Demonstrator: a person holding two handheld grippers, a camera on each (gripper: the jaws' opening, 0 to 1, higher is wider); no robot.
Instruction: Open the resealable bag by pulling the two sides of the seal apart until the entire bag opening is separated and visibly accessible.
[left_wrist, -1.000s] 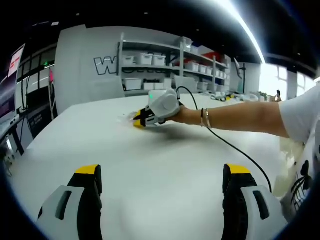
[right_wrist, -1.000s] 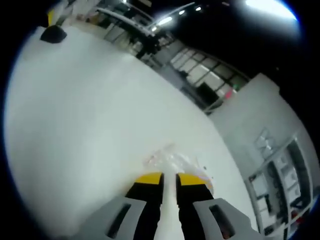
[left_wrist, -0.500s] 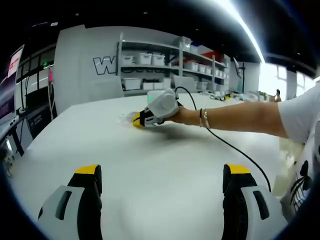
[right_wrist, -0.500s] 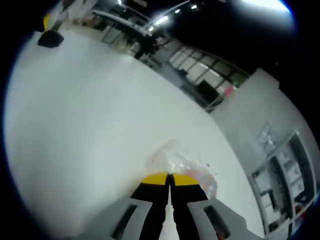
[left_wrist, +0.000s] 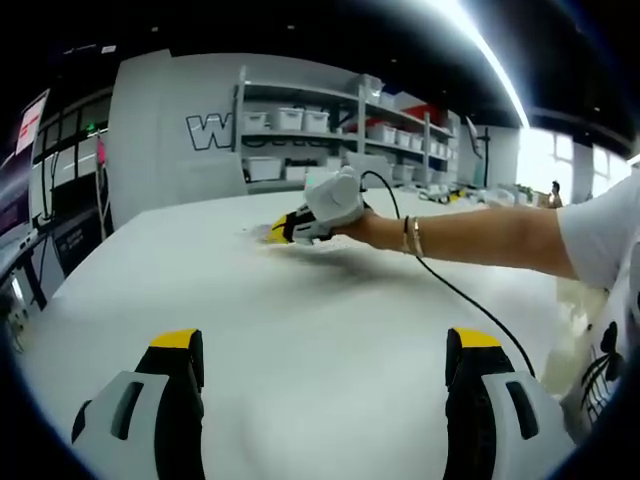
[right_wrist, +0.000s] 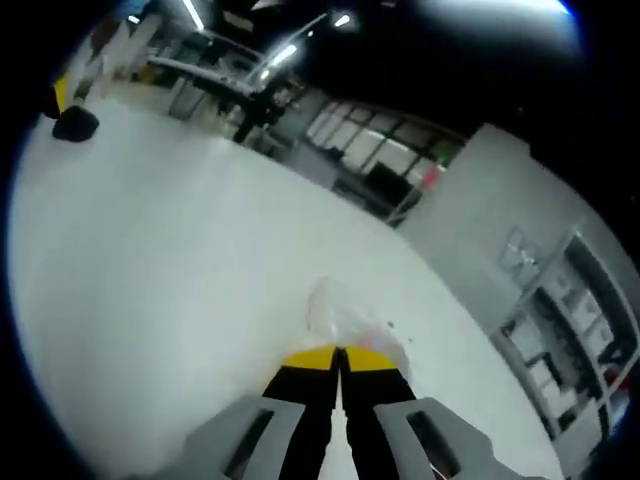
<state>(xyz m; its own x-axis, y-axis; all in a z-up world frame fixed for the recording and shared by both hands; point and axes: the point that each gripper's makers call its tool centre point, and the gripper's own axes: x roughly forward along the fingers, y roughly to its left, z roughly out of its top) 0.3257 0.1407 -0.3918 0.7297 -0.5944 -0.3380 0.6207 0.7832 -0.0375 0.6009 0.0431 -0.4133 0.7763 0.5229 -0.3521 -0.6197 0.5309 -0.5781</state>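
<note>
Opening step barely begun — only one side of the bag (right_wrist: 345, 322) is taken. In the right gripper view the right tool (right_wrist: 337, 357) has its yellow-tipped jaws pressed together on the near edge of the bag, which lies on the white surface (right_wrist: 150, 260) just beyond the tips; whether the pinch sits on the seal strip itself is too blurred to tell. In the left gripper view the same tool (left_wrist: 283, 231) sits far across the surface (left_wrist: 320, 340), held by the person's hand (left_wrist: 360, 228), a black cable trailing back along the forearm, with the bag a faint clear patch at its tip. The left tool (left_wrist: 320, 350) hangs near, jaws spread wide apart, grasping nothing, well apart from the bag. Judgement: next the left tool must travel out to the bag and take the opposite lip of the seal, then the two pull away from each other along the whole mouth. Bag is thin clear film, crinkled, glossy, limp — likely to slip or bunch under a shallow pinch. Surface is smooth, matte, featureless. Shelving with white bins (left_wrist: 300, 120) stands far behind.
</note>
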